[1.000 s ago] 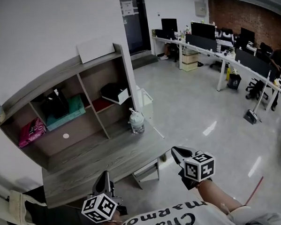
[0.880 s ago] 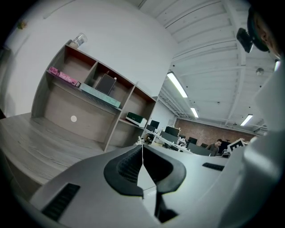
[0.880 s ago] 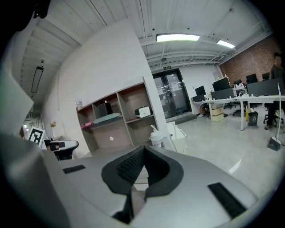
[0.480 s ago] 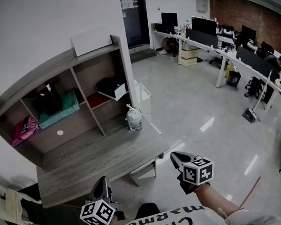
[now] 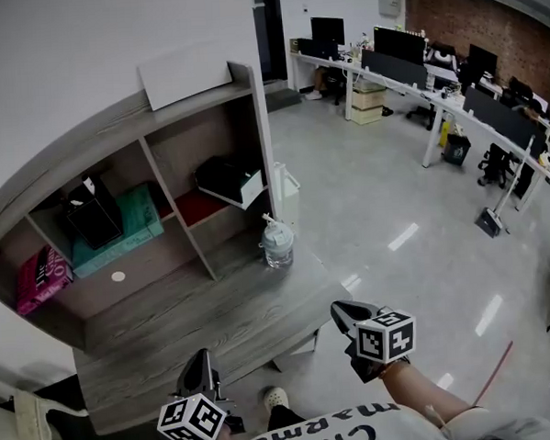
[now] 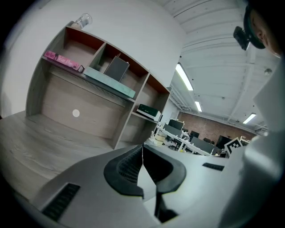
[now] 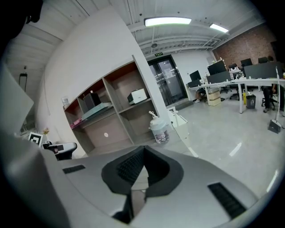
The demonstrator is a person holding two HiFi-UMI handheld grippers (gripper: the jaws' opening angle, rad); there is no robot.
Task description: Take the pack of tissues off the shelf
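**Closing in on the shelf, both tools shut and empty**

Head view: over the last second the shelf (image 5: 256, 123) has grown larger in frame, and my left tool (image 5: 201, 358) and right tool (image 5: 338, 309) have sunk towards the near edge of the bench (image 5: 197, 320). The pink pack of tissues (image 5: 41, 277) sits untouched in the far-left compartment, so I reckon the whole reach is still ahead. Left gripper view: jaws pressed together with nothing between them, the pack (image 6: 62, 62) far off on its shelf board. Right gripper view: jaws closed on nothing too, pointing towards the bottle (image 7: 159, 129) at the bench's right end. They'll need opening before any grab.
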